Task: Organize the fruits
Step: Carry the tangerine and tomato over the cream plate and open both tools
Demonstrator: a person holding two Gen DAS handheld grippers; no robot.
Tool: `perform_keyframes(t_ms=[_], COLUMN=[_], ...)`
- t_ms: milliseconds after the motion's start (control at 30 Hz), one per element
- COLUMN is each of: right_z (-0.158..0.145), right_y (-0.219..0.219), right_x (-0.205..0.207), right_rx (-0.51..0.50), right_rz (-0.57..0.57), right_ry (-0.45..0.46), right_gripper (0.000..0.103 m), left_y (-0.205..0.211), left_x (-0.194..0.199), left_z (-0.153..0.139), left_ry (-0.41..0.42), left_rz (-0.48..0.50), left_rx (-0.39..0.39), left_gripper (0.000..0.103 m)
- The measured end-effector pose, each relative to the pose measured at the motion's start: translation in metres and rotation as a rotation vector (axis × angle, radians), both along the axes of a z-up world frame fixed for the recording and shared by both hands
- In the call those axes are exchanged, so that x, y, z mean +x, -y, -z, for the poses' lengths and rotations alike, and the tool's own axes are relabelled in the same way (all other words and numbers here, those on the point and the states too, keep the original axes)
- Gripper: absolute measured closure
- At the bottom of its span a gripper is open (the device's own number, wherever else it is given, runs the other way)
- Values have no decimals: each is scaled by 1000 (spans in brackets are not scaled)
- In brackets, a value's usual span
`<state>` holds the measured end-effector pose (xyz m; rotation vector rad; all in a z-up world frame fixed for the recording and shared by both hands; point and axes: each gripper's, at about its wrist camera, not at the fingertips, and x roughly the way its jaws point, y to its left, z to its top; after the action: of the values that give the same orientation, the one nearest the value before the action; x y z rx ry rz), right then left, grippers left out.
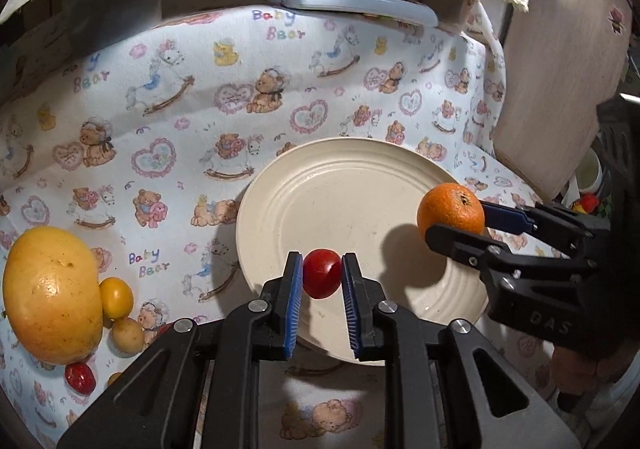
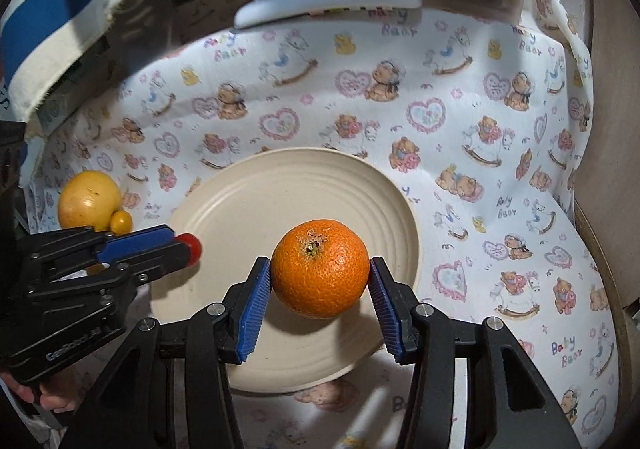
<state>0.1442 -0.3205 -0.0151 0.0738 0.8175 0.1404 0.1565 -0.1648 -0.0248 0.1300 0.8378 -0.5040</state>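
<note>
Baby-bear print cloth (image 1: 168, 137) over table, white remote (image 1: 360, 5) at far edge, wood panel (image 1: 560, 89) on right.

Both tools are black plastic frames with long slotted cut-outs, their linkages pinned by round silver bolts. Each finger ends in a blue ribbed pad (image 1: 294, 305) — a fine comb-like texture runs along its length. The left gripper (image 2: 192, 249) carries white lettering on its side (too blurred to read fully), while the right gripper (image 1: 454, 219) shows raised letters — "DAS" — and small dark screws.
</note>
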Motion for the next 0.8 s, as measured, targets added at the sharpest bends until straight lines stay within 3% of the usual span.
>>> perform_keyframes(t_ms=[100, 300, 633, 800], right_z=[4, 7, 7, 5], right_y=[2, -1, -2, -1], right_x=[4, 5, 4, 2], right_rx=[9, -14, -33, -43], right_rz=[-1, -7, -3, 12], right_ry=[-20, -31, -29, -10], right_gripper=[52, 52, 52, 48], left_y=[4, 7, 6, 6], left_x=[-6, -3, -3, -8], left_z=[1, 11, 12, 8], left_ry=[33, 11, 20, 43], left_rz=[26, 36, 33, 31], left_rx=[30, 56, 55, 63], left_gripper=[84, 84, 84, 77])
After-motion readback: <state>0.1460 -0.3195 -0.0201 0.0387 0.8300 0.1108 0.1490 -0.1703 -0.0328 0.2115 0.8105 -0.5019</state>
